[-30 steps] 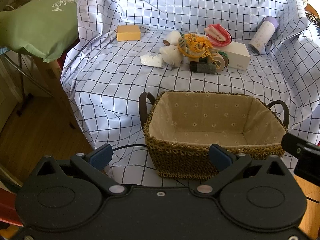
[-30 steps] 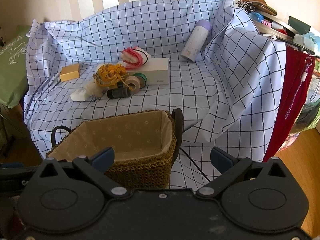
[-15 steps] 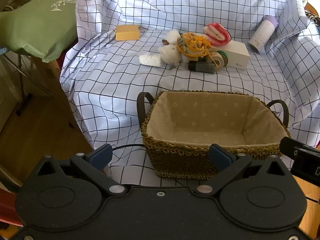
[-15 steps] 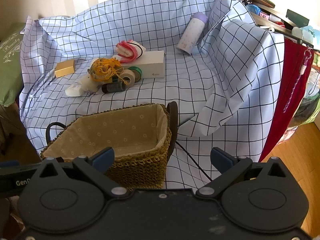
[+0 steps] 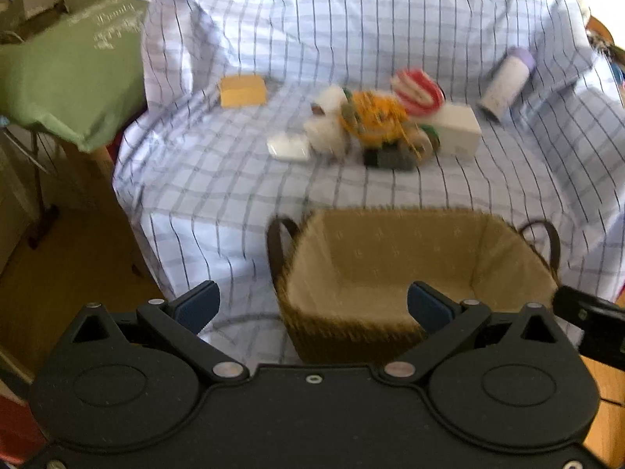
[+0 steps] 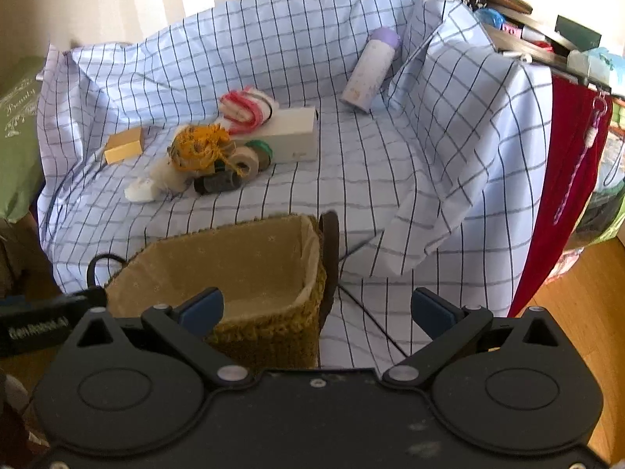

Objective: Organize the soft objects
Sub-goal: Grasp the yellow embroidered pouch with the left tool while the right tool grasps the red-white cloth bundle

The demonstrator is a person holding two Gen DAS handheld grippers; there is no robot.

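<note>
Both your left gripper (image 5: 312, 305) and right gripper (image 6: 318, 310) hang spread and empty near the basket (image 6: 269, 330); the soft pile (image 6: 201, 152) lies far beyond it, tangled with tape rolls (image 6: 246, 160); grab loosely and yarn may drag hard items along.

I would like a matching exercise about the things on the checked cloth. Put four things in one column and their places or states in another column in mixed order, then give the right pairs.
Things:
1. woven basket
2. white bottle with purple cap
3. yellow block
4. long white box

Places or states:
A. lying tilted at the far right of the cloth
B. alone, left of the pile
C. nearest the grippers, nothing inside
D. under the red and white bundle

Pairs: 1-C, 2-A, 3-B, 4-D
</note>
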